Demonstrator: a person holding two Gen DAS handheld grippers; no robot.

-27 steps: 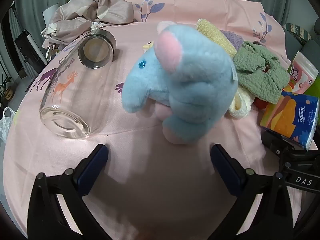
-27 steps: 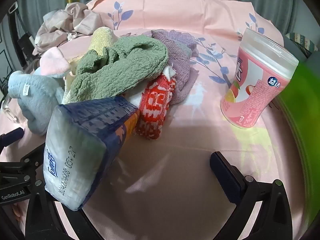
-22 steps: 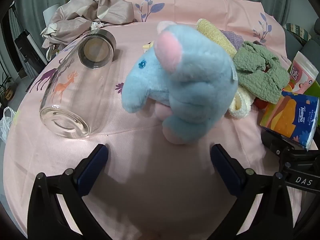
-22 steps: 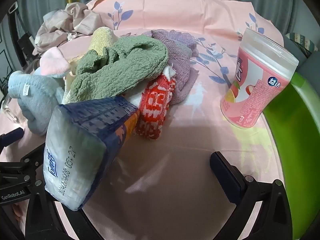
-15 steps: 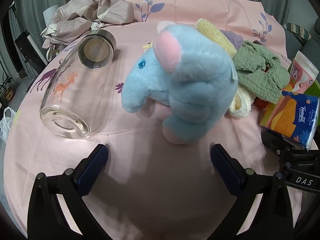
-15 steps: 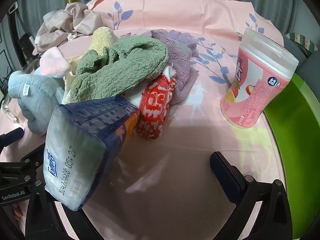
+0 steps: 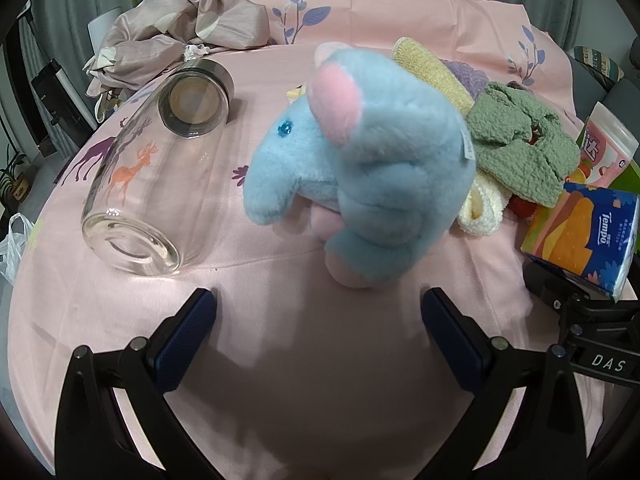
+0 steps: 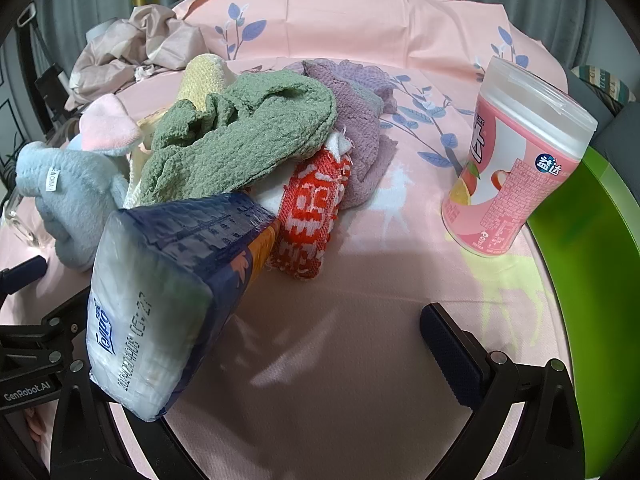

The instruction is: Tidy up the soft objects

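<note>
A blue plush elephant with pink ears lies on the pink cloth, just beyond my left gripper, which stands open and empty. Behind the elephant is a pile of towels: green, yellow and cream. The right wrist view shows the same green towel over a red-and-white one and a purple one. My right gripper is open. A blue tissue pack rests over its left finger and hides it. The right pad is well clear of the pack.
A clear glass bottle with deer prints lies on its side at the left. A pink canister stands at the right, beside a green surface. Crumpled beige fabric lies at the back left.
Both grippers and all the objects have kept still. Only the green surface at the right edge of the right wrist view has gone from blurred to sharp.
</note>
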